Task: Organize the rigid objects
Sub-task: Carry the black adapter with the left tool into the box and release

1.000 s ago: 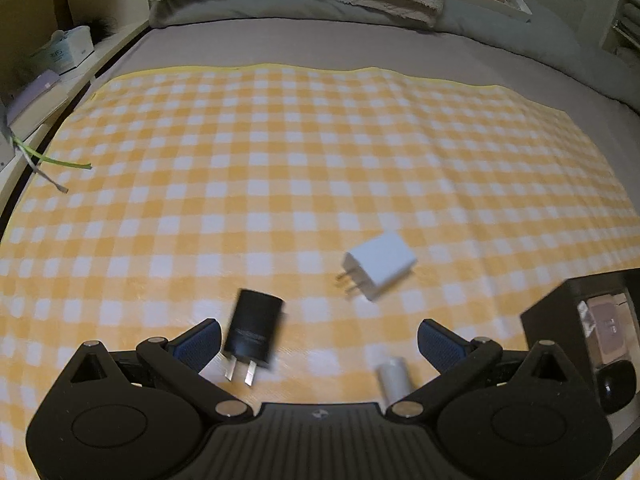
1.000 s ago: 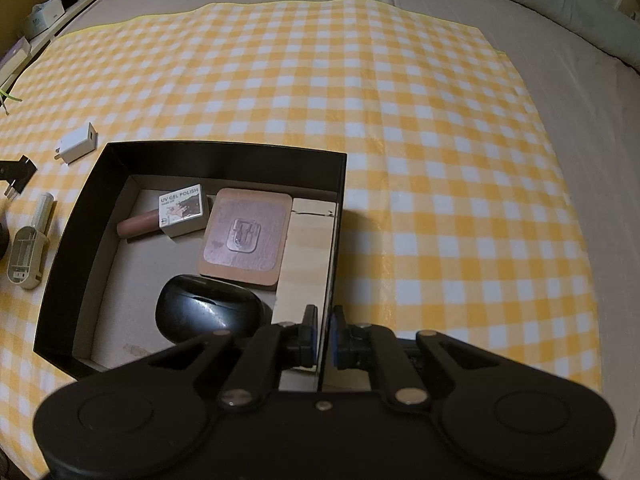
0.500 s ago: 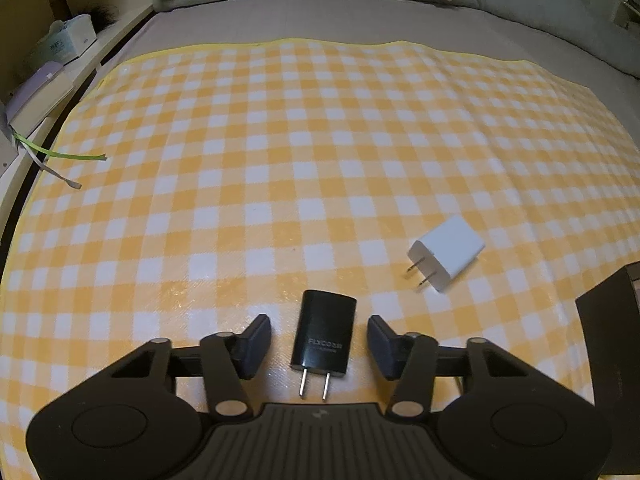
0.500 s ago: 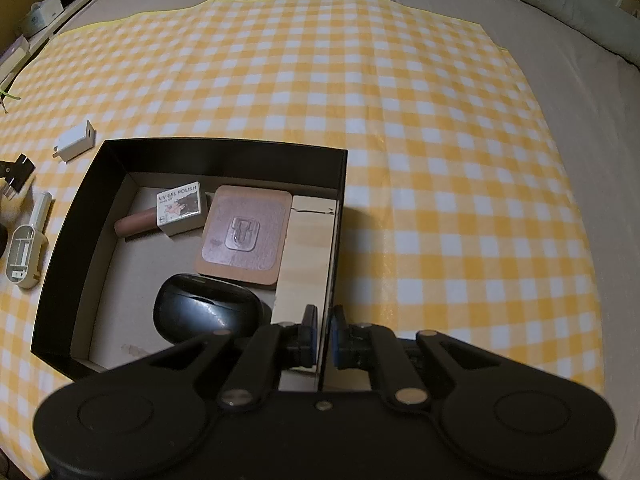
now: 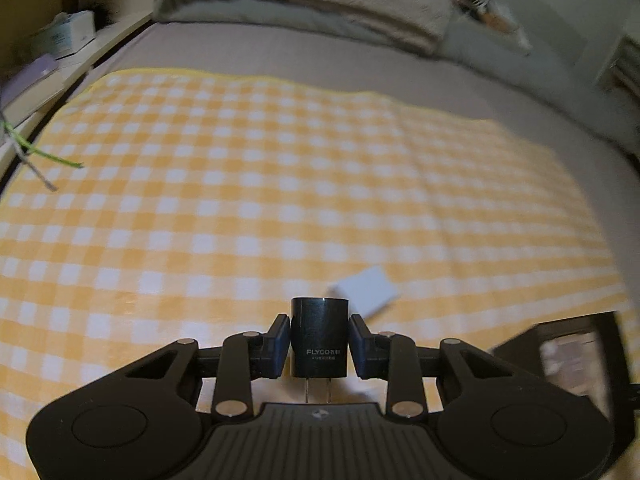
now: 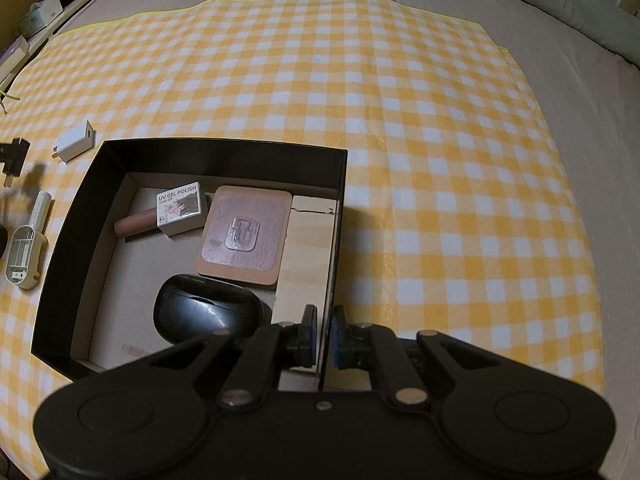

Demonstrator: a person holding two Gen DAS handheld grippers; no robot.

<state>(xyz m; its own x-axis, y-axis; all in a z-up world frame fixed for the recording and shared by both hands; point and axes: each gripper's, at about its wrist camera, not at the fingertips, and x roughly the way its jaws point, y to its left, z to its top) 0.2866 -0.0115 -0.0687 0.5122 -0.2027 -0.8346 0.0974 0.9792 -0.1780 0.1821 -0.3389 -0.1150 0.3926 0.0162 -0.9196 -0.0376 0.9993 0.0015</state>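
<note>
Left wrist view first: my left gripper point(image 5: 319, 350) has just been closing, and its fingers point(image 5: 280, 346) are now clamped on the black charger point(image 5: 319, 338), one pad on each side, prongs pointing back toward me. It is up off the checked cloth point(image 5: 240, 200) on the bed. The white charger point(image 5: 366, 290) lies blurred just beyond it, and a corner of the black box point(image 5: 560, 344) shows at the right.

What could go wrong? The charger body looks smooth and glossy, so I judge a quick swing toward the box could let it twist or slide out between the pads. Its lower end could also catch the box's near wall if I come in low.

Over to the right wrist view: my right gripper point(image 6: 324, 334) has its fingers nearly together, pinching the box's right wall point(image 6: 338, 240) between them. That steadies the box; if the grip slips or I tug, I expect the box to skid on the cloth and the drop to miss.

Inside the box, left to right: a pinkish tube point(image 6: 136, 222) with a small UV gel polish carton point(image 6: 180, 208) partly over it, a black rounded case point(image 6: 204, 312) nearer me, a brown compact point(image 6: 244, 236), then a pale wooden block point(image 6: 308, 248) along the right wall. Bare floor remains at the left. Outside, left of the box, a cream holder point(image 6: 26, 244) waits on the cloth.
</note>
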